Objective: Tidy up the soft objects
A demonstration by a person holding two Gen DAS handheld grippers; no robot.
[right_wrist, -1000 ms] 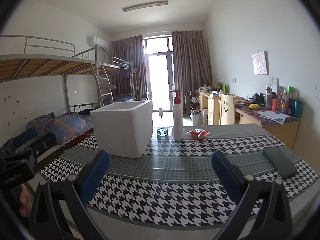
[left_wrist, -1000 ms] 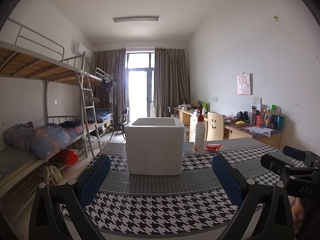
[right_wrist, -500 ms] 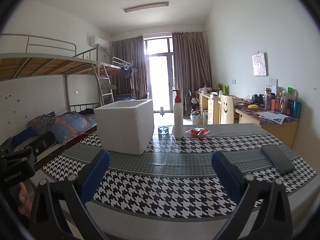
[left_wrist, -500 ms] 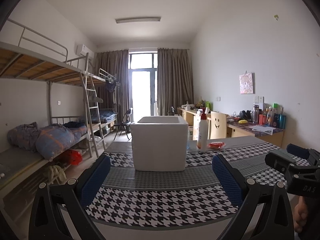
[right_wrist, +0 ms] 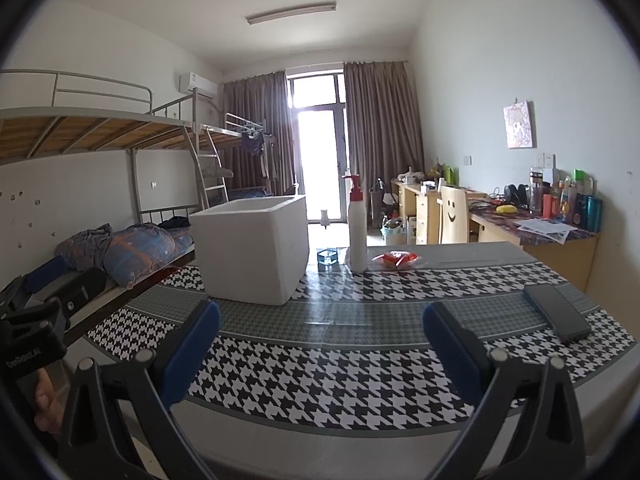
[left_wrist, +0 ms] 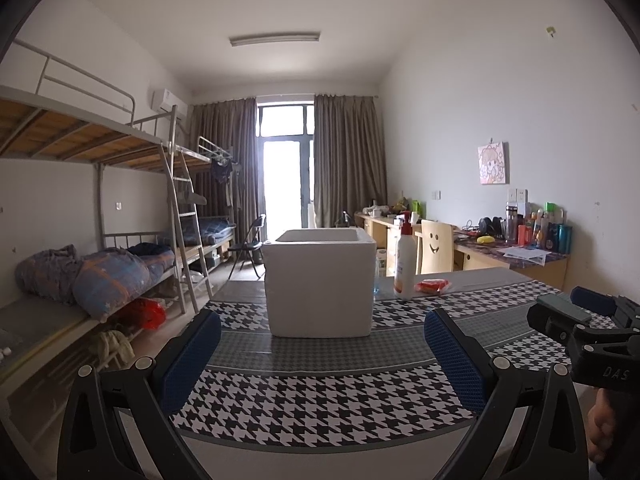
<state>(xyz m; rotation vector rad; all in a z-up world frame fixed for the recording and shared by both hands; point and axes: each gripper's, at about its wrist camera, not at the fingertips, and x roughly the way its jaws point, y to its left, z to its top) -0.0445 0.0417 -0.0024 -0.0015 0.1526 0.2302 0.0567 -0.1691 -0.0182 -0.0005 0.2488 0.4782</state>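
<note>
Left tongs: spread wide, nothing between the blue pads, hanging over the near edge of the desk, in front of the foam box.
Right tongs: released as well, pads far apart and empty, over the same near edge; in the left wrist view they show in front of the box and to its right.
Foam box: white, open-topped, upright on the desk's houndstooth cloth; its inside cannot be seen from either camera.
Desk: black-and-white houndstooth cloth with grey bands; the box stands toward its far side.
Lotion bottle: white with a red pump, upright just to the right of the box, apart from it.
Red packet: soft-looking red-and-white pack lying flat to the right of the box, just beyond the bottle.
Glass dish: small bluish, between the box and the bottle, toward the far edge.
Phone: dark slab, flat, well to the right of the box near the desk's right edge.
Bunk bed: left of the box, beyond the desk, rolled bedding on the lower bunk.
</note>
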